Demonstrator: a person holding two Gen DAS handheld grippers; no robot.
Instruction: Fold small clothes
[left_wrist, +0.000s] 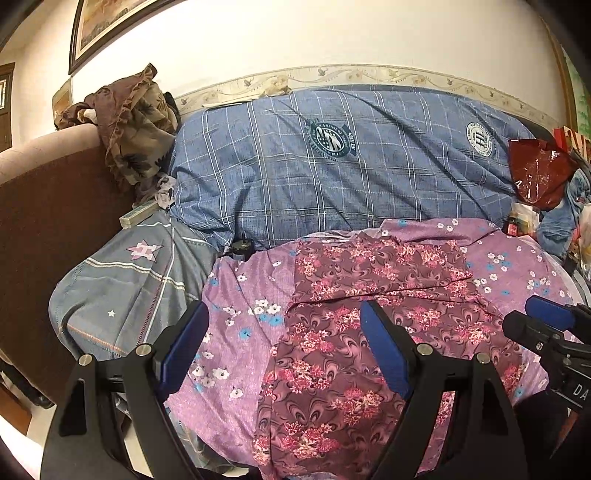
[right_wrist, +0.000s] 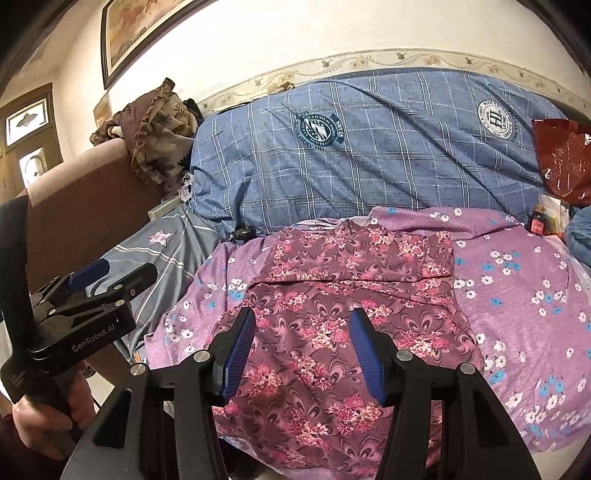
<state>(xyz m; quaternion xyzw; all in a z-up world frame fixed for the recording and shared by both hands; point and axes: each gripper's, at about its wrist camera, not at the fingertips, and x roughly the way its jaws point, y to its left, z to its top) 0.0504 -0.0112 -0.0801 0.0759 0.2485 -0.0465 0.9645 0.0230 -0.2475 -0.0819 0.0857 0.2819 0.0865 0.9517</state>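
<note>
Both tongs hover with nothing between their blue pads: the left gripper (left_wrist: 284, 332) gapes wide at the lower centre of its view, the right gripper (right_wrist: 303, 339) stands about half open. Under them a maroon floral garment (right_wrist: 332, 295) lies spread mid-frame on a purple flowered sheet (right_wrist: 517, 295), below a blue checked quilt (left_wrist: 332, 166).
</note>
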